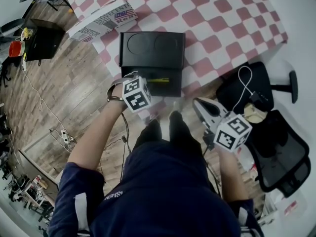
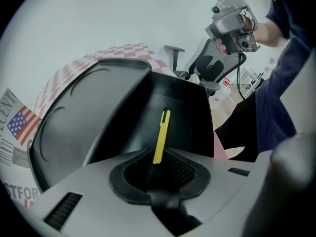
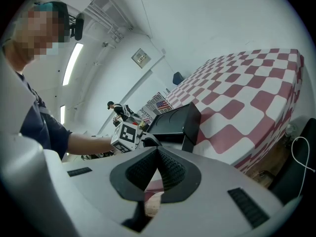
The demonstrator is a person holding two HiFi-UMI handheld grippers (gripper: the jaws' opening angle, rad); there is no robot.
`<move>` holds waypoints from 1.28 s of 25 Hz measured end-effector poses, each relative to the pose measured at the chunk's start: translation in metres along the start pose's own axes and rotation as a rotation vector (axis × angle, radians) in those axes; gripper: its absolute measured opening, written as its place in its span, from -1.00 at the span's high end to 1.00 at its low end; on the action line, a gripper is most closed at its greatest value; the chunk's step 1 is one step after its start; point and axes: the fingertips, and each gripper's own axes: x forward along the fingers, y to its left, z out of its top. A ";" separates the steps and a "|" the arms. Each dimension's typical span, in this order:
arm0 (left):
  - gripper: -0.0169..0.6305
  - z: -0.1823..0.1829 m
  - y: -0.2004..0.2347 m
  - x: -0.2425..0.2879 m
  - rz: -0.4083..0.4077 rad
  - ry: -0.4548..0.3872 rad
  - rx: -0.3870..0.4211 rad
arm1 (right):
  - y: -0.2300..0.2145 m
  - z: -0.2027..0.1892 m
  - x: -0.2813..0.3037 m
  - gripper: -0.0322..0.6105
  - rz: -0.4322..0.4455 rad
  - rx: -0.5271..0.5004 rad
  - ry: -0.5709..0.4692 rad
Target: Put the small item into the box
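The left gripper (image 2: 157, 158) has its jaws clamped on a yellow pen (image 2: 161, 132) over the open black box (image 2: 185, 117). At the near right, the right gripper (image 3: 158, 154) has its jaws together on nothing.

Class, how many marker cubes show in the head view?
2. One cube rides the left gripper, which holds the yellow item over the black box; the other rides the right gripper, off the table. None seems hidden.

Navy shirt (image 1: 163, 191), white-striped sleeves; grey left gripper (image 2: 158, 169) and right gripper (image 3: 157, 169) bear marker cubes.
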 end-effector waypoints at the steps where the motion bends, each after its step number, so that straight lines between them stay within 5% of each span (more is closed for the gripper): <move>1: 0.64 -0.001 0.001 -0.001 0.004 -0.004 -0.006 | 0.001 0.000 0.001 0.85 0.002 -0.002 0.000; 8: 0.63 0.004 0.004 -0.026 0.045 -0.098 -0.058 | 0.009 0.003 0.004 0.85 0.005 -0.020 -0.003; 19: 0.74 0.027 0.001 -0.132 0.155 -0.502 -0.265 | 0.043 0.019 0.011 0.85 -0.006 -0.113 -0.036; 32: 0.81 0.009 -0.046 -0.214 0.187 -0.747 -0.372 | 0.108 0.023 0.016 0.85 0.022 -0.217 -0.064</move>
